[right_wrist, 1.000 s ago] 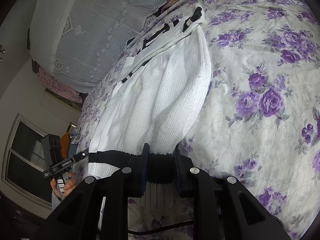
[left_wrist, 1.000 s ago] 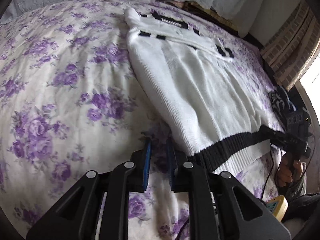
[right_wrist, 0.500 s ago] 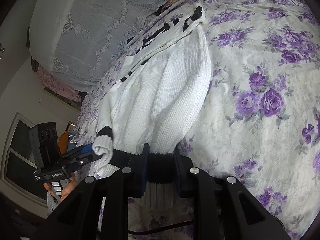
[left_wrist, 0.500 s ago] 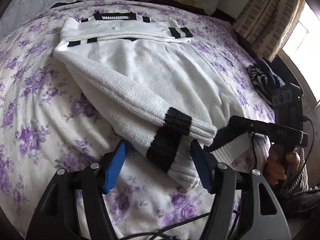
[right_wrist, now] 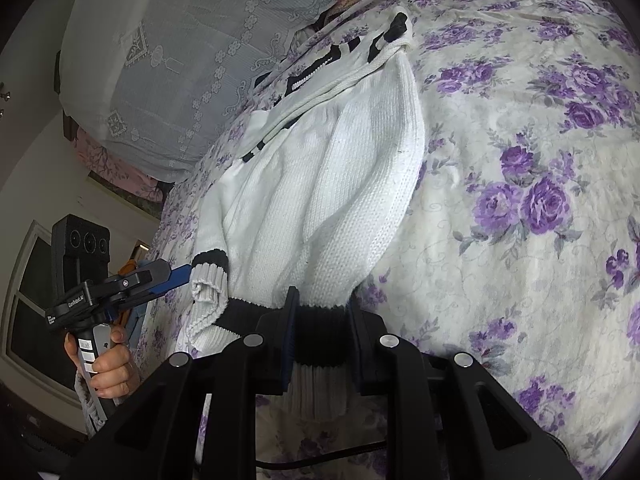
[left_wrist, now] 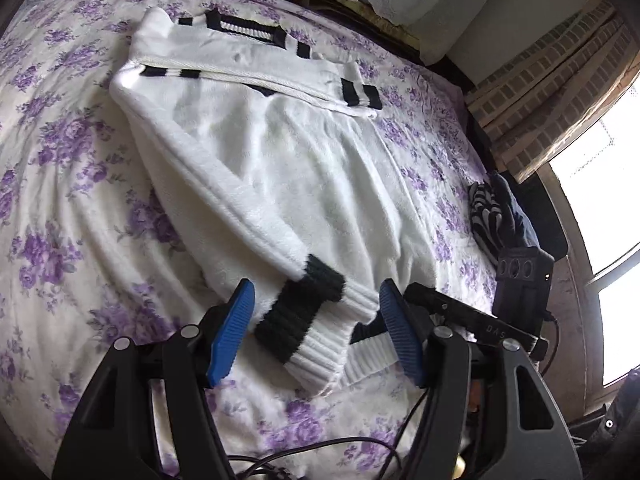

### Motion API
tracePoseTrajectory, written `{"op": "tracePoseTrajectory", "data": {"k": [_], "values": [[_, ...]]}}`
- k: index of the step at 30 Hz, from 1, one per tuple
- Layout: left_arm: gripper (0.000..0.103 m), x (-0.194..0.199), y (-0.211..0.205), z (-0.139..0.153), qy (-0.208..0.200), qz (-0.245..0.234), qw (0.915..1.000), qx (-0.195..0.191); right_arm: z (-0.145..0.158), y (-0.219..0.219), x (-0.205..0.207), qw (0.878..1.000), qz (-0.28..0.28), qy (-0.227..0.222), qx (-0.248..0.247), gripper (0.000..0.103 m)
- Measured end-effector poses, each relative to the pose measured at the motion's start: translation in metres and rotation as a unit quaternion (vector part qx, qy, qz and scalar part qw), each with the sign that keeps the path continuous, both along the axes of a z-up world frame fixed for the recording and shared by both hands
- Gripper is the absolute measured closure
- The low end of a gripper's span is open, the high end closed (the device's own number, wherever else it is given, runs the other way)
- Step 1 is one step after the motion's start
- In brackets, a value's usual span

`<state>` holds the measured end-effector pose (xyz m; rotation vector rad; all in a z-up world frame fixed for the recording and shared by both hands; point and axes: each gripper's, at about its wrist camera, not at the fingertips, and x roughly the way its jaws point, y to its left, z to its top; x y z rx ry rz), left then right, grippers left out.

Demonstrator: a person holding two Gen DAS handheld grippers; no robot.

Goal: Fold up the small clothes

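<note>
Sweater (left_wrist: 280,168) flat on bed (left_wrist: 60,200), sleeve folded across body. Right tool (right_wrist: 320,320) pinching black hem band. Left tool (left_wrist: 316,320) spread wide around cuff (left_wrist: 304,312), not gripping. Risk: lopsided lift from hem drags sleeve off, fold collapses.

- In the left wrist view the left gripper (left_wrist: 316,332) hides the bedspread (left_wrist: 60,200) below it, and the frame's bottom edge cuts off its arms.
- The sweater (left_wrist: 280,168) is blurred there; its knit cannot be read.
- The right gripper (left_wrist: 452,316) is partly behind a blue pad; its jaws cannot be seen in this view.
- The striped cloth (left_wrist: 486,216) is bunched; its kind cannot be told.
- In the right wrist view the hem (right_wrist: 320,316) is pinched between the jaws, its lower part hidden behind the gripper (right_wrist: 320,332).
</note>
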<state>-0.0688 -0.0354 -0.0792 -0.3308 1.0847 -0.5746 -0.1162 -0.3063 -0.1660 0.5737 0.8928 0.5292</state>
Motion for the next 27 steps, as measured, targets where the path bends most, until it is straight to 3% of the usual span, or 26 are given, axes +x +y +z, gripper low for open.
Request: {"op": "tracePoseTrajectory", "data": {"k": [3, 5, 6, 9, 13, 16, 18, 22, 23, 25, 27], "values": [[0.041, 0.013, -0.020, -0.005, 0.021, 0.007, 0.9995, 0.024, 0.000, 0.001, 0.001, 1.000, 0.000, -0.001, -0.001, 0.081], [0.062, 0.024, -0.021, -0.021, 0.053, 0.022, 0.9981, 0.024, 0.000, 0.001, 0.000, 1.000, 0.000, -0.001, 0.000, 0.081], [0.085, 0.027, -0.017, -0.026, 0.060, 0.033, 0.9974, 0.022, 0.000, 0.001, 0.000, 1.000, 0.000, -0.001, 0.000, 0.081], [0.093, 0.023, 0.008, -0.026, 0.060, 0.042, 0.9968, -0.032, 0.000, -0.001, 0.001, 1.000, 0.001, -0.001, 0.005, 0.081], [0.093, -0.013, 0.052, -0.016, 0.016, 0.053, 0.9983, -0.017, 0.001, -0.005, -0.001, 1.000, 0.001, -0.001, 0.009, 0.080], [0.093, -0.036, 0.095, -0.031, 0.027, 0.085, 0.9960, 0.005, 0.000, -0.006, 0.000, 1.000, 0.003, 0.004, 0.006, 0.079], [0.092, -0.042, 0.115, -0.049, 0.056, 0.098, 0.9934, -0.024, 0.001, -0.004, -0.001, 1.000, 0.006, 0.003, -0.001, 0.077], [0.091, -0.043, 0.112, -0.055, 0.036, 0.096, 0.9940, -0.039, 0.003, -0.002, -0.002, 1.000, 0.005, 0.006, -0.006, 0.076], [0.089, -0.041, 0.107, -0.054, 0.032, 0.094, 0.9943, -0.039, 0.003, -0.003, -0.003, 1.000, 0.006, 0.007, -0.006, 0.076], [0.064, -0.035, 0.101, -0.056, 0.033, 0.086, 0.9947, -0.046, 0.002, -0.001, -0.003, 1.000, 0.006, 0.009, -0.008, 0.075], [0.063, -0.029, 0.094, -0.055, 0.029, 0.084, 0.9947, -0.052, 0.001, 0.000, -0.002, 1.000, 0.007, 0.008, -0.012, 0.075]]}}
